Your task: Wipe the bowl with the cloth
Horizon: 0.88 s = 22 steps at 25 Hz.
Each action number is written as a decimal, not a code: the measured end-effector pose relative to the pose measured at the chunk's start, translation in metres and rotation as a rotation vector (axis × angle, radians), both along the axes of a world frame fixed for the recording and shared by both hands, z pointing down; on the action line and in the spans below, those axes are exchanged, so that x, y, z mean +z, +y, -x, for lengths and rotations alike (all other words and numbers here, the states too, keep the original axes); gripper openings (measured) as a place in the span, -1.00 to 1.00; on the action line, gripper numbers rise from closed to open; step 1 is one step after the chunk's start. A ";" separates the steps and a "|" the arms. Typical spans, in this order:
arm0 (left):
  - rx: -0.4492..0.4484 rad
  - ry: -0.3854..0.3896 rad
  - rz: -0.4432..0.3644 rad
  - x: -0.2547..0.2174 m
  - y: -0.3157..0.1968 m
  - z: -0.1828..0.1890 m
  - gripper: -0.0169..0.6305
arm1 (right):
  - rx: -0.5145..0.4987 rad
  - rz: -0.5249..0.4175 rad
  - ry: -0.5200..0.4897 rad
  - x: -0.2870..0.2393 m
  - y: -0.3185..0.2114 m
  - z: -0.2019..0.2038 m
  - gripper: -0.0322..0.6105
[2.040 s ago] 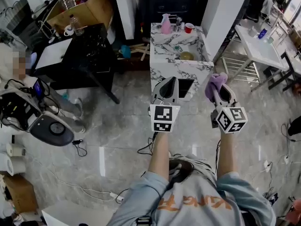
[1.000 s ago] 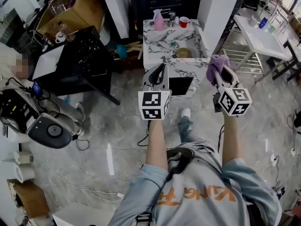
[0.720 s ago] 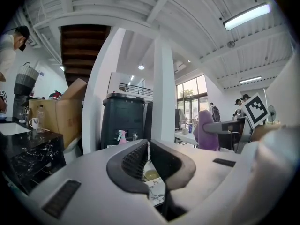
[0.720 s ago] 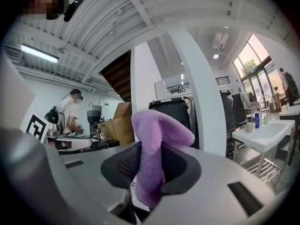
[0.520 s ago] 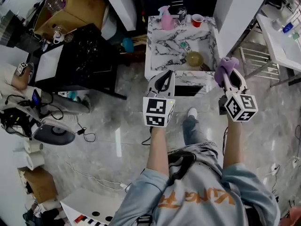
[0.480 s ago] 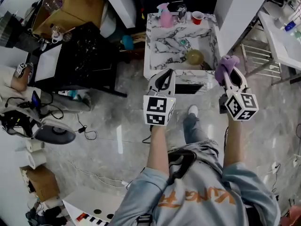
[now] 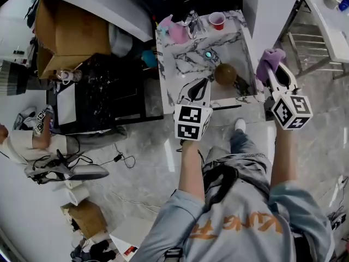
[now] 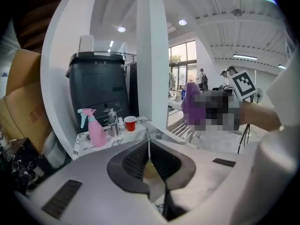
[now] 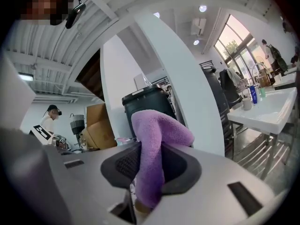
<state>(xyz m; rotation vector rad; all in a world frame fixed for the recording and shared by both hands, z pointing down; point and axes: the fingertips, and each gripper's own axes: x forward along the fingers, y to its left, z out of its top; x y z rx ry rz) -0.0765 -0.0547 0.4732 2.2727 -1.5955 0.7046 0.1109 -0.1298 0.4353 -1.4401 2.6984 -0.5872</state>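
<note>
The bowl (image 7: pixel 225 73) sits on the tabletop (image 7: pixel 182 56), just ahead. The right hand-held gripper (image 7: pixel 274 70) pinches the cloth (image 7: pixel 270 58) off to its right. The left hand-held gripper (image 7: pixel 202 85), closed and empty, looks nearer.

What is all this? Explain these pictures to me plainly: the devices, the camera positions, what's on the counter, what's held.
No robot: a person holds a two-jaw gripper in each hand. One picture looks down from a head camera; the other two ride on the grippers, looking along their jaws. The left gripper is shut and empty. The right gripper is shut on a fuzzy purple cloth. Ahead stands a white marble-patterned counter bearing a round brownish bowl, a pink spray bottle and a red cup.
</note>
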 end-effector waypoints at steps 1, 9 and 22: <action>0.016 -0.009 0.020 0.004 -0.005 -0.002 -0.88 | 0.004 0.010 -0.006 0.004 -0.005 -0.002 -0.54; 0.171 -0.073 0.119 0.036 -0.032 -0.022 -0.88 | 0.017 0.070 0.002 0.030 -0.029 0.000 -0.55; 0.450 -0.130 0.428 0.146 -0.058 -0.027 -0.87 | 0.135 0.132 0.067 0.057 -0.053 -0.015 -0.54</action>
